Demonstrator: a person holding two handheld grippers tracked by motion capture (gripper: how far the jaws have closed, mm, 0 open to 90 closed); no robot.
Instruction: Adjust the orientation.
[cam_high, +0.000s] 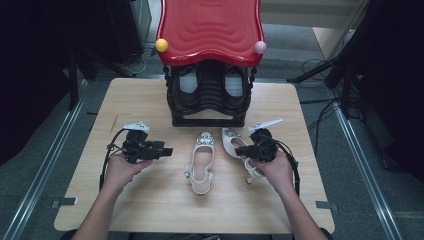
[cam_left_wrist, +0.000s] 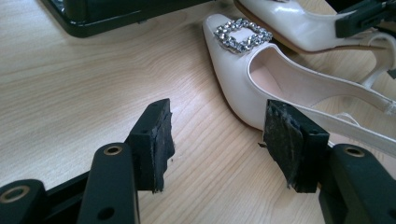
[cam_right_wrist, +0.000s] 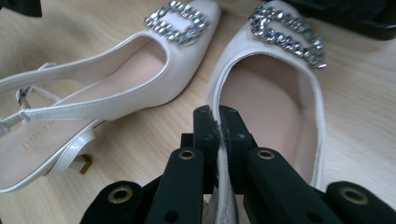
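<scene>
Right gripper (cam_right_wrist: 218, 122): jaws pinched together on the side rim of the right-hand white slingback pump (cam_right_wrist: 275, 98), the thin edge of the upper caught between the two black pads. In the high view that gripper (cam_high: 241, 149) sits over the pump (cam_high: 231, 140) at the table's centre-right, the shoe tipped onto its side with the heel (cam_high: 251, 175) near the person's right hand (cam_high: 276, 170). Rhinestone buckle (cam_right_wrist: 286, 35) on the toe, pointing toward the rack. Left gripper (cam_left_wrist: 217, 140): jaws spread wide, nothing between them, held just above bare wood beside the toe of the other pump (cam_left_wrist: 280, 88). That second shoe (cam_high: 202, 162) lies flat on its sole at mid-table, toe toward the rack, its buckle (cam_left_wrist: 243, 35) visible, its slingback strap at the near end. The two pumps lie just beside each other, toes near together. In the high view the left gripper (cam_high: 169, 151) is to the left of the flat pump, apart from it. Beyond the shoes, a black shoe rack (cam_high: 210, 97) with a red wavy top (cam_high: 211, 27) stands at the far edge of the wooden table (cam_high: 150, 200), dark shoes stored inside.
</scene>
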